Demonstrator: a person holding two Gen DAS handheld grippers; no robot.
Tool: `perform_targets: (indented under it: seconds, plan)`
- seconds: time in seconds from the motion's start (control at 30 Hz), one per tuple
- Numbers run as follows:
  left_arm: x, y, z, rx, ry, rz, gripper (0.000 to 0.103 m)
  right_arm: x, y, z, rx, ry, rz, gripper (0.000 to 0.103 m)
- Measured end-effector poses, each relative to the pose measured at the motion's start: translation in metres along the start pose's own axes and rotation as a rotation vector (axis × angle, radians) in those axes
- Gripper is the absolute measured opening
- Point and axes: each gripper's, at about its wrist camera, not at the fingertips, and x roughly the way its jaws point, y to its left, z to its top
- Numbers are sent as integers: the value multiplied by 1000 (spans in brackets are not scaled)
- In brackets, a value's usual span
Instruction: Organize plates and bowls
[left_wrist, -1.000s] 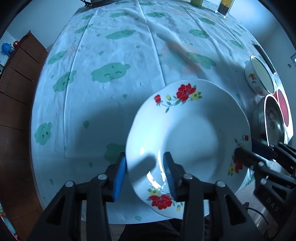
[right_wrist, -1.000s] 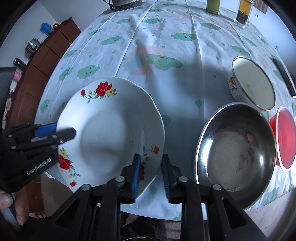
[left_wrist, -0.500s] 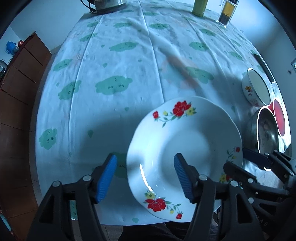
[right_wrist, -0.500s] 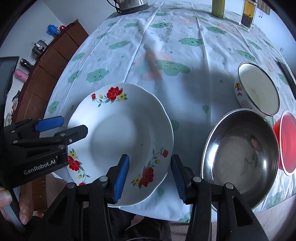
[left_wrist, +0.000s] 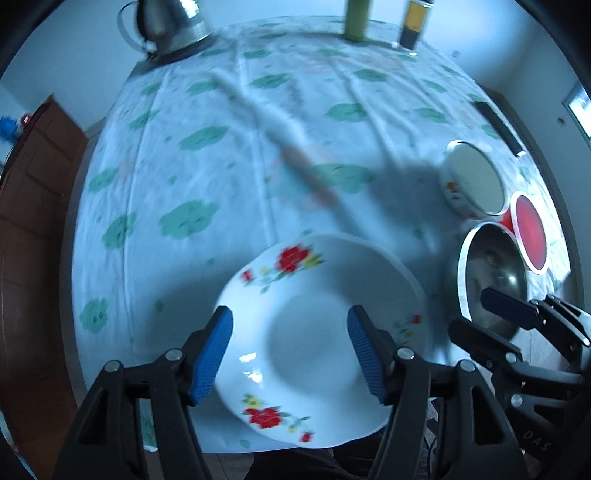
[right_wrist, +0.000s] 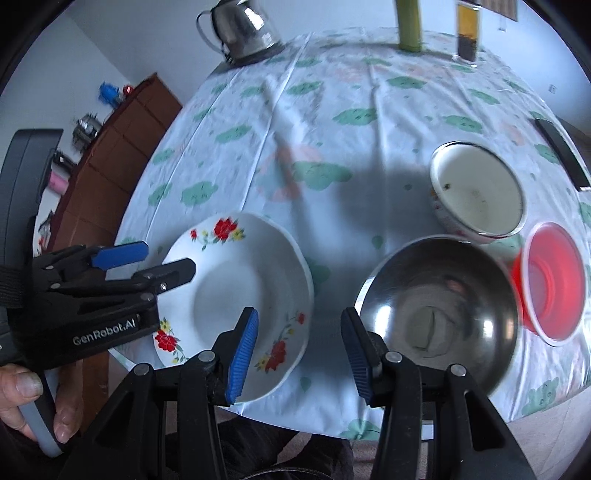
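- Table (right_wrist: 369, 155): covered with a white cloth printed with green clouds; it bears all the dishes.
- Left gripper (left_wrist: 290, 352): points steeply down over the near edge of the table, above the floral plate. Jaws stand wide, blue pads clear of the plate's rim on both sides, nothing pressed. The jaws have just been opening, and only the plate shows below and between them.
- Right gripper (right_wrist: 301, 354): points steeply down over the near edge, between the floral plate and the steel bowl. Jaws moderately apart, having just been opening; its left pad shows over the plate's right rim without gripping it.
- A person's hand (right_wrist: 33, 402) grips the left gripper's handle, seen at the lower left of the right wrist view.
- Floral plate (right_wrist: 243, 291): white, deep, scalloped rim with red flower sprays. It lies flat on the cloth at the near edge, its near rim overhanging slightly.
- Steel bowl (right_wrist: 439, 314): shiny, upright, to the plate's right, apart from it.
- White bowl (right_wrist: 476, 192): flower-printed outside, behind the steel bowl.
- Red bowl (right_wrist: 550, 280): just beside the steel bowl on its right.
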Motion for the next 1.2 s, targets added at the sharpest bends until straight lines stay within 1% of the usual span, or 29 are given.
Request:
perform_targets:
  seconds: [0.2, 0.3, 0.4, 0.5, 0.63, 0.67, 0.7, 0.8, 0.97, 1.07, 1.13, 1.2]
  plan:
    - [-15, -52, 25, 107, -24, -35, 65, -29, -43, 1, 93, -63, -25, 49]
    - [-17, -80, 37, 155, -14, -68, 65, -42, -70, -2, 149, -93, -44, 49]
    - [-17, -114, 48, 215, -9, -81, 65, -54, -98, -6, 201, -120, -69, 49]
    - [-17, -140, 55, 259, -10, -78, 65, -64, -128, -12, 261, -142, -93, 49]
    - [-11, -173, 63, 313, 12, -87, 65, -73, -158, -20, 311, -160, -116, 49]
    - [-9, -180, 65, 320, 21, -90, 65, -74, -165, -22, 323, -163, -121, 49]
    - [-7, -187, 67, 325, 33, -100, 63, -75, -171, -24, 333, -166, -124, 49]
    - [-2, -204, 72, 336, 52, -112, 62, -76, -190, -28, 363, -173, -135, 49]
    - [8, -231, 76, 352, 104, -153, 55, -74, -214, -29, 403, -179, -147, 49]
    - [17, -241, 77, 356, 126, -141, 50, -73, -225, -26, 412, -178, -159, 49]
    - [25, -246, 79, 343, 155, -148, 41, -70, -233, -24, 414, -172, -164, 49]
    - [29, -249, 80, 336, 169, -153, 36, -66, -237, -21, 412, -160, -171, 49]
